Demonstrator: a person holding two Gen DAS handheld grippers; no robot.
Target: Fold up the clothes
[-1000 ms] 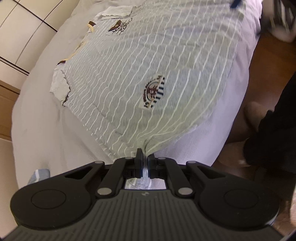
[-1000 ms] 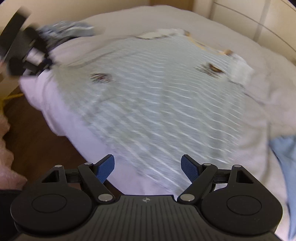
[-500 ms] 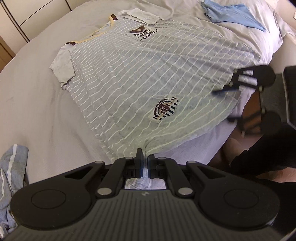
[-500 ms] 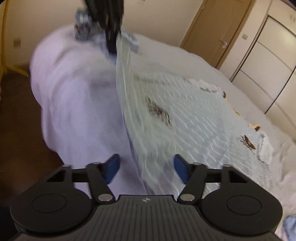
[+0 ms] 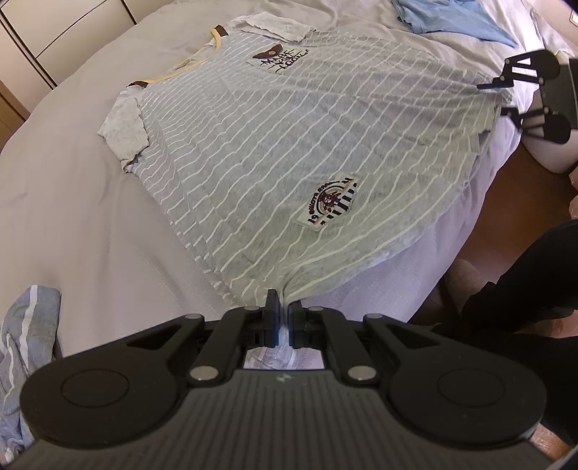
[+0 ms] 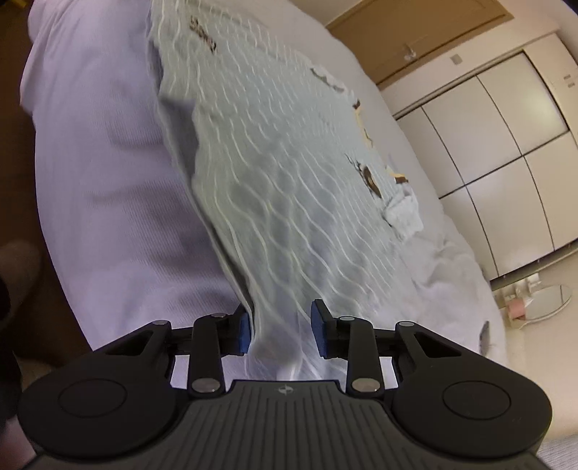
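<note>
Through the left wrist camera I see the grey striped T-shirt (image 5: 289,144) spread flat on the bed (image 5: 72,224), neckline away from me, hem draped over the mattress edge. My left tool (image 5: 283,321) is pinched tight on the near hem corner, cloth bunched between its fingers. The right tool (image 5: 505,97) shows at the far hem corner, its fingers set either side of the fabric edge. A blue garment (image 5: 451,14) lies beyond the shirt, and a striped blue one (image 5: 25,325) sits beside my left tool. Through the right wrist camera, blurred, the T-shirt (image 6: 289,180) runs away over the bed (image 6: 108,180), and my right tool (image 6: 280,332) stands partly open with the hem edge lying between its blue pads (image 6: 244,332), not yet clamped. The knit looks light, limp and stretchy; I judge it will sag and wrinkle unless both hem corners are held taut, so corners are where to grip.
</note>
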